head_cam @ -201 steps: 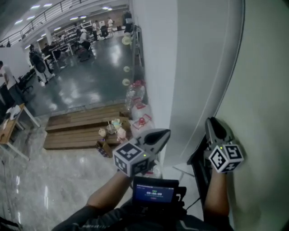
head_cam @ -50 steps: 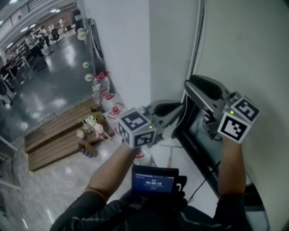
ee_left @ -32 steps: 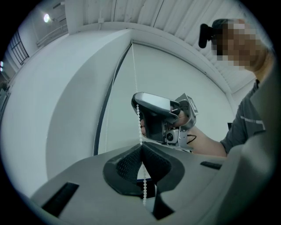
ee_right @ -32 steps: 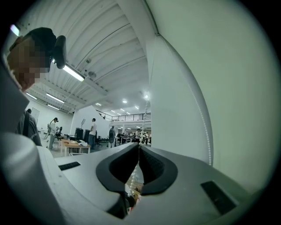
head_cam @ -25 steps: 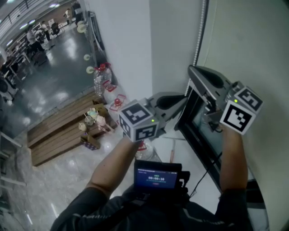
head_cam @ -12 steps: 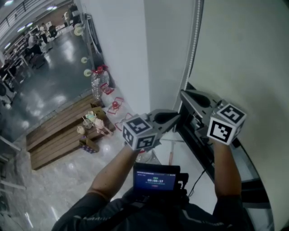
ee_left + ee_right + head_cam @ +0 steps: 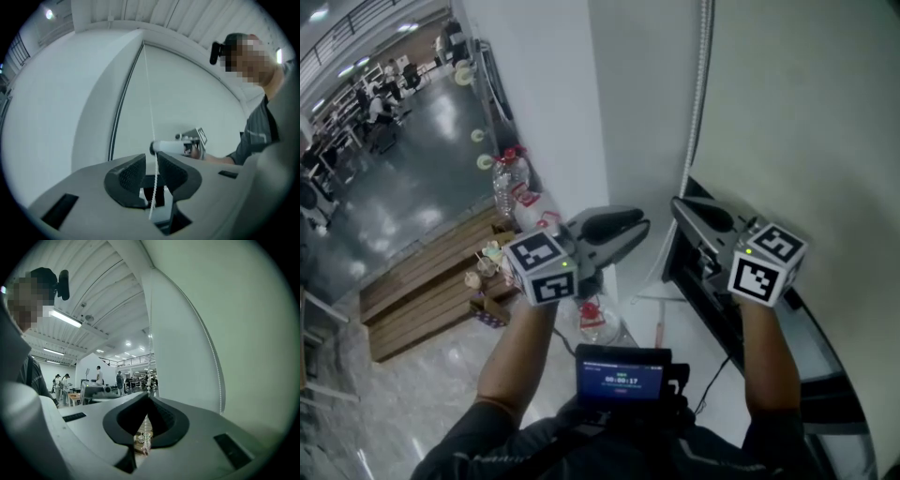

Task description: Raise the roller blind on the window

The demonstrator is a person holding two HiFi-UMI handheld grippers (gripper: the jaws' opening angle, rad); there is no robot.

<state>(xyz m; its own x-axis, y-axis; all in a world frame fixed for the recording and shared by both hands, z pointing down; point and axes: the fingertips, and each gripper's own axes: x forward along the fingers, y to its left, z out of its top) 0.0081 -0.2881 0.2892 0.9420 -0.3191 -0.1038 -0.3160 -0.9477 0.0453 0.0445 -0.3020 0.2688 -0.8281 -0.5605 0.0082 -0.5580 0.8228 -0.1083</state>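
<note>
The right gripper (image 7: 149, 398) has its jaws clenched on the bead chain (image 7: 146, 433). The beads emerge below the closed pads, toward 6 o'clock in the right gripper view. The left gripper (image 7: 151, 161) has its jaws released. A narrow gap separates the ribbed pads (image 7: 132, 171), and the chain runs through it from 12 o'clock to 6 o'clock with one pad on either side. Just above the left jaws, the right gripper meets the chain, entering from 3 o'clock.

In the head view both grippers lie roughly level near the centre. The left one is at 9 o'clock of the right, and their tips face each other but stay apart. The chain drops from the 12 o'clock edge to the right gripper.

The roller blind (image 7: 811, 122) is a pale sheet filling the field from 12 to 4 o'clock. Beneath its lower edge, a dark band of window frame (image 7: 712, 314) runs toward 5 o'clock.

A white pillar (image 7: 553, 112) stands at 11 o'clock, beside the chain. At its foot are water bottles (image 7: 508, 183) at 10 o'clock and a wooden platform (image 7: 422, 295) at 9 o'clock. A small lit screen (image 7: 623, 382) sits at 6 o'clock, between the person's forearms. Distant people (image 7: 384, 103) occupy the hall floor at 10 o'clock.
</note>
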